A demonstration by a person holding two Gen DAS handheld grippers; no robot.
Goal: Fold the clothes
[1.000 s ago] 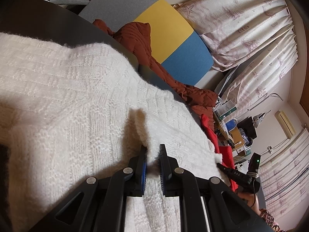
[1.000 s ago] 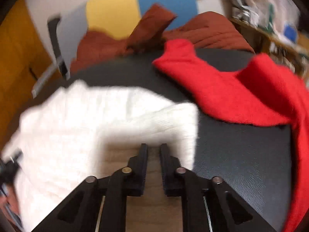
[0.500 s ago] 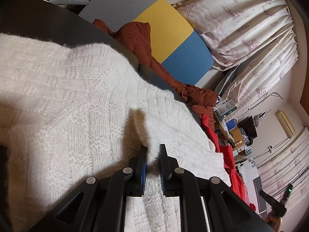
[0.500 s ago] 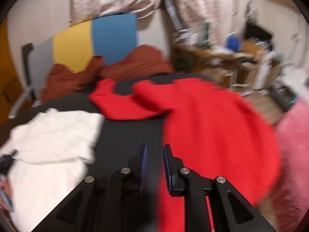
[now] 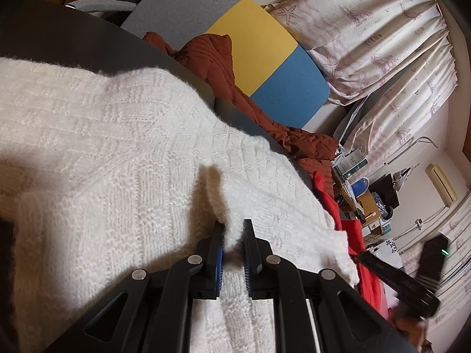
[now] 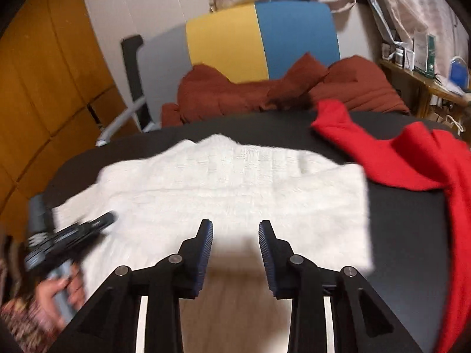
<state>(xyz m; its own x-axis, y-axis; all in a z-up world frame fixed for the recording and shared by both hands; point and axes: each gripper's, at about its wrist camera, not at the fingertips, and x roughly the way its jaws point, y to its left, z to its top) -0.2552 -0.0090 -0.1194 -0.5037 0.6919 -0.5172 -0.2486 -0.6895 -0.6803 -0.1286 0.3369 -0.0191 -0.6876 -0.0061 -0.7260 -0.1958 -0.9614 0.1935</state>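
Observation:
A white knitted sweater [image 5: 117, 147] lies spread on the black round table [image 5: 88, 38]. My left gripper [image 5: 232, 235] is shut on a raised fold of it, and the fabric bulges up between the pads. In the right wrist view the same sweater [image 6: 235, 182] lies with a straight near edge. My right gripper [image 6: 235, 226] hovers over that edge, open, with nothing between its fingers. At the sweater's left side the left gripper [image 6: 109, 217] shows blurred, held by a hand [image 6: 56, 291]. A red garment [image 6: 412, 161] lies crumpled on the table to the right.
A rust-brown quilted garment [image 6: 235, 94] is heaped at the table's far edge, against a chair back [image 6: 265, 35] in grey, yellow and blue. A cluttered shelf [image 6: 426, 58] and curtains [image 5: 382, 29] stand at the right. Bare black tabletop [image 6: 406, 235] shows between the sweater and the red garment.
The right gripper let go of the sweater's edge and opened. It swung right over the red garment, then back above the sweater. The left gripper kept its hold and stayed put.

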